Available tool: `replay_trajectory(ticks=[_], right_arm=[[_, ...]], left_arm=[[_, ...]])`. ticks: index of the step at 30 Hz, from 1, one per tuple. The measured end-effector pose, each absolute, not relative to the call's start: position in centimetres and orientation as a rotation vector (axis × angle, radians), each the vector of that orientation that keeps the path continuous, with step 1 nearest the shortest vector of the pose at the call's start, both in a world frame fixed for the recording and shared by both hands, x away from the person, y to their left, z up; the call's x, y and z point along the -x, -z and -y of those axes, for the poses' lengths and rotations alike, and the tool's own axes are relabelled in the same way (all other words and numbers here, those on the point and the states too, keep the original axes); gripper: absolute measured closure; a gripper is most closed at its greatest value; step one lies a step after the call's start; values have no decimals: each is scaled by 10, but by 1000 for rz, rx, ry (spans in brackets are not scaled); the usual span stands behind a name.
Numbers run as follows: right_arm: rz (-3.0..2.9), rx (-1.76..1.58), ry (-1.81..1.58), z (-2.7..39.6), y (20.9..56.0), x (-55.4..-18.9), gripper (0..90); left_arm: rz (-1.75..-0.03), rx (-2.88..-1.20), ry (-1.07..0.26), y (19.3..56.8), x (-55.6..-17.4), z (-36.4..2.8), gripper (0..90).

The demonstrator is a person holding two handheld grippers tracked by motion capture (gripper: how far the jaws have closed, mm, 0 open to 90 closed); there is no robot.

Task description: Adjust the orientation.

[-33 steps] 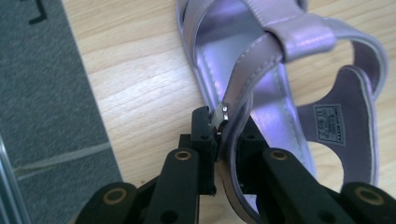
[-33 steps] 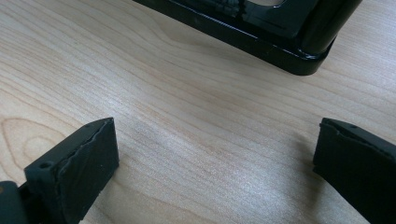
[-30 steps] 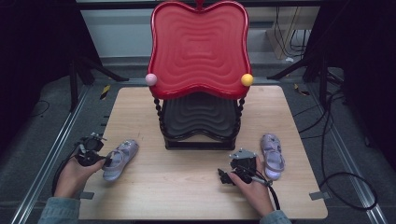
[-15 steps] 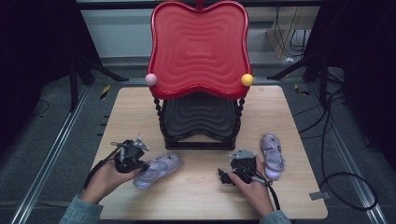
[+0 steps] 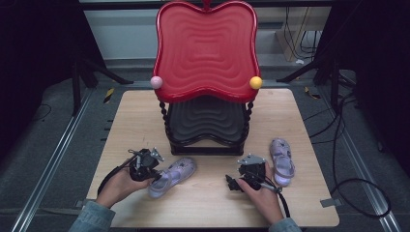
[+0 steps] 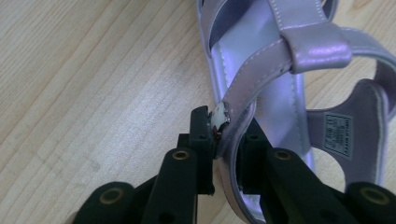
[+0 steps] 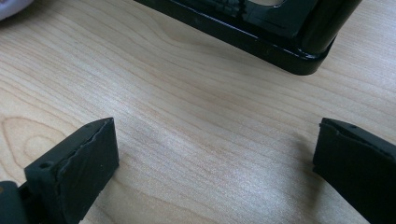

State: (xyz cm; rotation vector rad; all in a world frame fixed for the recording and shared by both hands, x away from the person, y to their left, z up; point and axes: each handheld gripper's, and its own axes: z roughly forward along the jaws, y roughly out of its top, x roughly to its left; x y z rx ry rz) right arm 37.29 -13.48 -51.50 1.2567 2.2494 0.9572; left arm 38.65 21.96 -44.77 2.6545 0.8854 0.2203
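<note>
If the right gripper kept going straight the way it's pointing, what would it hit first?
Probably the black base of the rack. The right gripper has open jaws with nothing between them, bare table lies ahead, and the base's corner crosses its line. How far off is hard to judge.

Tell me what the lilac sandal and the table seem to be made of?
The sandal looks like smooth faux leather or plastic: soft sheen, stitched strap edges. The table looks like pale wood, perhaps veneer: matte, with visible grain lines.
</note>
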Motion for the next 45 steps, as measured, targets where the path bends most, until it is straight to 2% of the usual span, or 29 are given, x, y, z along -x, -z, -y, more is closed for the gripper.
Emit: replay_trajectory(ticks=[3, 5, 6, 8, 10, 12, 16, 27, 36, 40, 41, 45], right_arm=[[-2250, -1257, -957, 135, 515, -373, 5], [-2249, -1259, -957, 135, 515, -373, 5], [-2249, -1257, -957, 135, 515, -373, 5], [-2249, -1259, -957, 135, 515, -373, 5], [-2249, -1261, -957, 135, 515, -373, 5], [-2249, -1257, -957, 135, 515, -373, 5], [-2249, -1261, -958, 135, 515, -373, 5], [-2249, -1258, -957, 135, 515, -373, 5], [-2249, -1258, -957, 135, 515, -373, 5], [-2249, -1257, -957, 135, 515, -373, 5], [-2249, -1257, -957, 135, 515, -373, 5], [-2249, -1257, -957, 135, 515, -373, 5]], left_arm=[[-884, -2626, -249, 440, -383, -220, 685], [-882, -2602, -284, 430, -379, -222, 671], [-892, -2579, -326, 419, -373, -223, 616], [-886, -2569, -356, 410, -366, -222, 588], [-872, -2558, -385, 402, -357, -220, 518], [-864, -2555, -391, 401, -353, -219, 482], [-835, -2589, -400, 399, -342, -211, 469], [-786, -2698, -274, 420, -340, -187, 569], [-801, -2762, -214, 443, -348, -178, 732], [-811, -2767, -199, 445, -350, -179, 776], [-814, -2767, -194, 446, -350, -180, 814], [-816, -2772, -169, 448, -352, -180, 829]])
